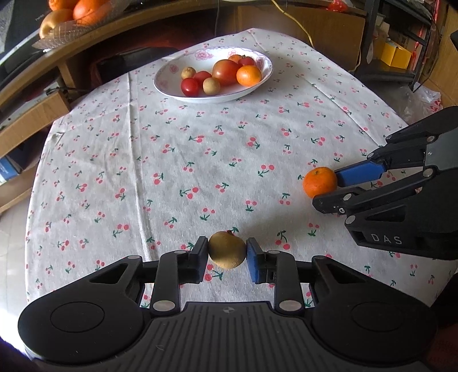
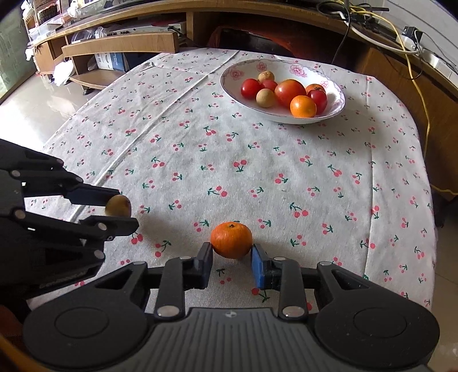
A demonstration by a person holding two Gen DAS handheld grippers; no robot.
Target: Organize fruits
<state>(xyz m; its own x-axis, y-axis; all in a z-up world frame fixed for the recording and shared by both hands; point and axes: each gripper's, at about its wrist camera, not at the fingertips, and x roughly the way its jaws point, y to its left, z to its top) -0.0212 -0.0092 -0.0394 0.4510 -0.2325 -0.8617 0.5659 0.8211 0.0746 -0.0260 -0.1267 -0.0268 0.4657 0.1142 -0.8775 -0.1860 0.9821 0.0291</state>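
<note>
A small tan round fruit [image 1: 227, 250] sits between the pads of my left gripper [image 1: 227, 255], which is shut on it near the table's front edge. The right wrist view shows this fruit [image 2: 118, 205] held in the left gripper [image 2: 126, 210], at the left. My right gripper [image 2: 232, 253] is shut on a mandarin [image 2: 232, 239] with its fingertips, low over the cloth. From the left wrist camera, the mandarin [image 1: 319, 182] and right gripper [image 1: 326, 187] are at the right. A white flowered bowl [image 1: 171, 88] [image 2: 286, 118] at the far side holds tomatoes, mandarins and tan fruits.
The cherry-print tablecloth [image 1: 200, 160] covers a rounded table. A wooden shelf unit curves behind it, with a basket of oranges [image 1: 74, 14] at the upper left. A yellow cable [image 2: 423, 114] hangs past the table's right edge. A yellow box [image 1: 396, 54] sits on a rack.
</note>
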